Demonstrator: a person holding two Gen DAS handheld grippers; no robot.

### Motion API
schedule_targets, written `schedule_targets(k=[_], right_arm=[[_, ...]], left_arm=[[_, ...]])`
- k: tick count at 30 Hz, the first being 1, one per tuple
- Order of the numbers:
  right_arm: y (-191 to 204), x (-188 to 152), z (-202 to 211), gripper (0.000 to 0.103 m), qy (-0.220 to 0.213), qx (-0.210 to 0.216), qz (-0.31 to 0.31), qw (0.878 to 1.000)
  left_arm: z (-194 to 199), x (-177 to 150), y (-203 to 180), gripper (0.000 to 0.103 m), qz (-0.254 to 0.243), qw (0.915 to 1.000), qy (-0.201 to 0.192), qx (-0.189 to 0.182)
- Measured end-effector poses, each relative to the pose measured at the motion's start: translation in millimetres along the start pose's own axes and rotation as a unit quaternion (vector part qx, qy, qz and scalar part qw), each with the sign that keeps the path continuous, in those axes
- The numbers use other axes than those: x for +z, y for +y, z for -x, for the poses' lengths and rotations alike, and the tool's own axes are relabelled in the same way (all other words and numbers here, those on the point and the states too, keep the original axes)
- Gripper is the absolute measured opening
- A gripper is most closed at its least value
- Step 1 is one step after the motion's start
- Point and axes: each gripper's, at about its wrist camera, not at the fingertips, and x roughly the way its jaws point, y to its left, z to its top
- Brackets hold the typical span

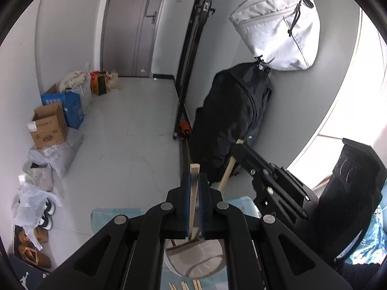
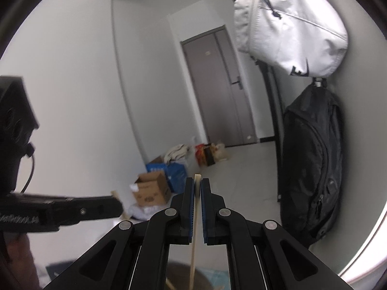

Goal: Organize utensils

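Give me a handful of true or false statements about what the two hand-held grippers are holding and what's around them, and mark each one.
1. The left hand-held gripper is shut on a wooden chopstick. True.
2. The right hand-held gripper is open and holds nothing. False: it is shut on a second wooden chopstick.
3. A white bag hangs above a black backpack. True.
4. The grey door stands wide open. False: it is closed.
5. Cardboard boxes sit on the floor by the wall. True.
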Motion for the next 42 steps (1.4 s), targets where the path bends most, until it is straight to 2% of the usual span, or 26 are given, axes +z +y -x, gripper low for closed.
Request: schedule_targets(k=[5, 7, 8, 9, 10, 11, 12, 13, 16, 20, 23, 27, 34, 42], right_arm=[[2, -10, 3, 0.009, 0.048, 0.025, -0.006, 0.999], [-3, -13, 1, 0.021, 0.078, 0.043, -0.033, 0.996], [-6, -14, 1, 0.037, 0.092, 0.050, -0.054, 0.993], [-10, -15, 3, 0.044, 0.097, 0.056, -0.074, 0.991], [-12, -15, 5, 0.044, 0.098, 0.062, -0.086, 0.990], [-14, -15, 8, 0.045, 0.100, 0.063, -0.097, 0.988], [-16, -16, 13, 0.050, 0.101, 0.057, -0.104, 0.988], [-17, -17, 18, 0.052, 0.099, 0.053, -0.108, 0.988], [-20, -19, 34, 0.054, 0.093, 0.051, -0.121, 0.987], [-20, -20, 62, 0.069, 0.076, 0.039, -0.125, 0.988], [-20, -23, 81, 0.072, 0.066, 0.034, -0.129, 0.989], [-19, -26, 102, 0.079, 0.061, 0.026, -0.125, 0.990], [-8, -35, 131, 0.086, 0.058, 0.019, -0.109, 0.992], [11, -56, 142, 0.092, 0.073, 0.010, -0.082, 0.994]], left_arm=[[-3, -3, 5, 0.002, 0.021, 0.9993, 0.031, -0.001], [0, -4, 8, 0.003, 0.029, 0.9990, 0.035, -0.005], [2, -4, 9, 0.006, 0.035, 0.9987, 0.036, -0.009], [4, -5, 10, 0.012, 0.042, 0.9984, 0.036, -0.010], [7, -5, 12, 0.015, 0.050, 0.9981, 0.033, -0.011], [11, -6, 14, 0.024, 0.059, 0.9978, 0.030, -0.011], [14, -7, 15, 0.033, 0.063, 0.9976, 0.026, -0.008], [19, -8, 16, 0.036, 0.066, 0.9976, 0.021, -0.003], [30, -14, 15, 0.043, 0.068, 0.9976, 0.010, 0.009], [37, -24, 12, 0.048, 0.071, 0.9972, 0.010, 0.022], [43, -33, 10, 0.049, 0.074, 0.9968, 0.008, 0.030], [48, -44, 7, 0.056, 0.074, 0.9964, 0.006, 0.042], [52, -67, 4, 0.057, 0.073, 0.9958, 0.011, 0.055], [52, -94, 1, 0.058, 0.067, 0.9954, 0.012, 0.068]])
